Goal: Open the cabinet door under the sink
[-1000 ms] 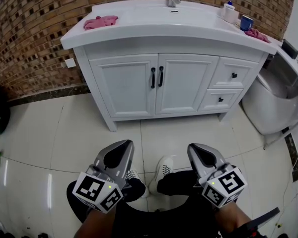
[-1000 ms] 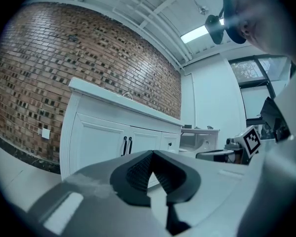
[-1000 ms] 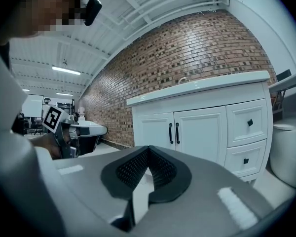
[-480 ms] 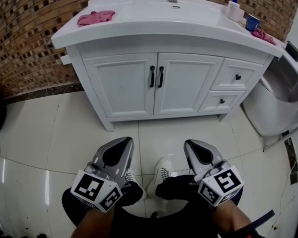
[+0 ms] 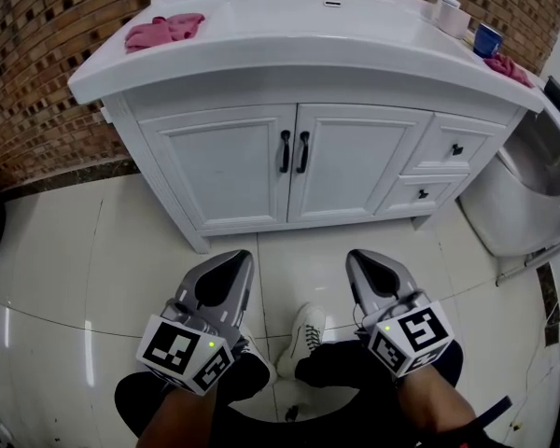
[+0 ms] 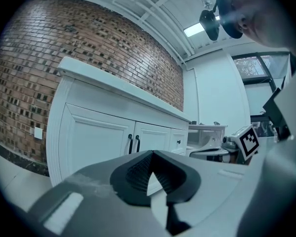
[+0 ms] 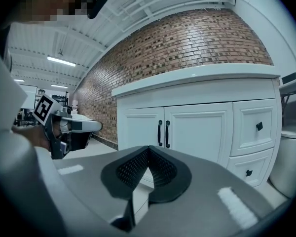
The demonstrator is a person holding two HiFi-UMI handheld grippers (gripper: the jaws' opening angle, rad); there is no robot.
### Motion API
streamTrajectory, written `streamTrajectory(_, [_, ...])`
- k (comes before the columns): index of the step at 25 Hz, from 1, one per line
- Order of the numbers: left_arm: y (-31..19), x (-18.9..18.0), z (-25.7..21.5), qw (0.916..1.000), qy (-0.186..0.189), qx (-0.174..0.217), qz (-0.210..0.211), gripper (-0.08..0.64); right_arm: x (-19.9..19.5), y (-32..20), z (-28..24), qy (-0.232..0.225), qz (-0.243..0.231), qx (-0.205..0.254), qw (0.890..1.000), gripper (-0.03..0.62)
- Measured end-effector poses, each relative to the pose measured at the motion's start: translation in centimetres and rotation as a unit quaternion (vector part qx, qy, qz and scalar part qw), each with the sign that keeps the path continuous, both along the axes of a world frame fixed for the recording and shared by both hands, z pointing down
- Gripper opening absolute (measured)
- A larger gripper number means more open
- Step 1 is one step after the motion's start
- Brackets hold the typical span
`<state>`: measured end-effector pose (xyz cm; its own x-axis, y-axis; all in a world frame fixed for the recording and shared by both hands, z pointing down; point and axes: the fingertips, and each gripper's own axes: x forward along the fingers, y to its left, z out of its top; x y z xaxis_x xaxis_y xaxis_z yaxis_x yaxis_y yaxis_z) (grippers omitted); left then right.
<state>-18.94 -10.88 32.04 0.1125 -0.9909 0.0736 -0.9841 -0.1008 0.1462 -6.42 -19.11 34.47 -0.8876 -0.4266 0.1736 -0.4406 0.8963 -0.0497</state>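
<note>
A white vanity cabinet [image 5: 261, 171] stands under the sink against a brick wall. Its two doors are closed, each with a black vertical handle: left handle [image 5: 285, 151], right handle [image 5: 303, 152]. The same handles [image 7: 163, 133] show in the right gripper view and in the left gripper view as handles [image 6: 133, 143]. My left gripper [image 5: 233, 261] and right gripper [image 5: 362, 259] hang side by side low over the floor, well short of the doors. Both are shut with nothing between their jaws.
Two small drawers [image 5: 455, 147] sit at the cabinet's right. A pink cloth [image 5: 163, 28] lies on the counter's left; a bottle [image 5: 446, 9], blue cup [image 5: 488, 39] and another pink cloth are at its right. A white toilet [image 5: 527, 189] stands to the right. My shoes [image 5: 303, 329] are on the tiled floor.
The view has drawn closer to the cabinet, which now looks larger and shifted left. Both grippers stay shut and in about the same place in the frame.
</note>
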Motion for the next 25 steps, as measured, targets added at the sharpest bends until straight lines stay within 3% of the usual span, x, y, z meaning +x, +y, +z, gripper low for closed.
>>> streamTrajectory(13, [-5.8,-2.7,1.6,0.9999,0.004,-0.012,0.009,0.003,-6.3,-6.3,2.3,0.032,-0.019,0.019,0.999,0.012])
streamTrajectory(19, [-7.4,-3.6,3.0,0.9996,0.01,-0.023,0.013,0.003,-9.3,-9.2,3.3,0.049,-0.027,0.036,0.998,0.051])
streamTrajectory(25, [-8.8,-4.3,4.2,0.9993,0.014,-0.029,0.017,0.003,-12.0,-11.7,3.0,0.037,-0.025,0.051,0.998,0.092])
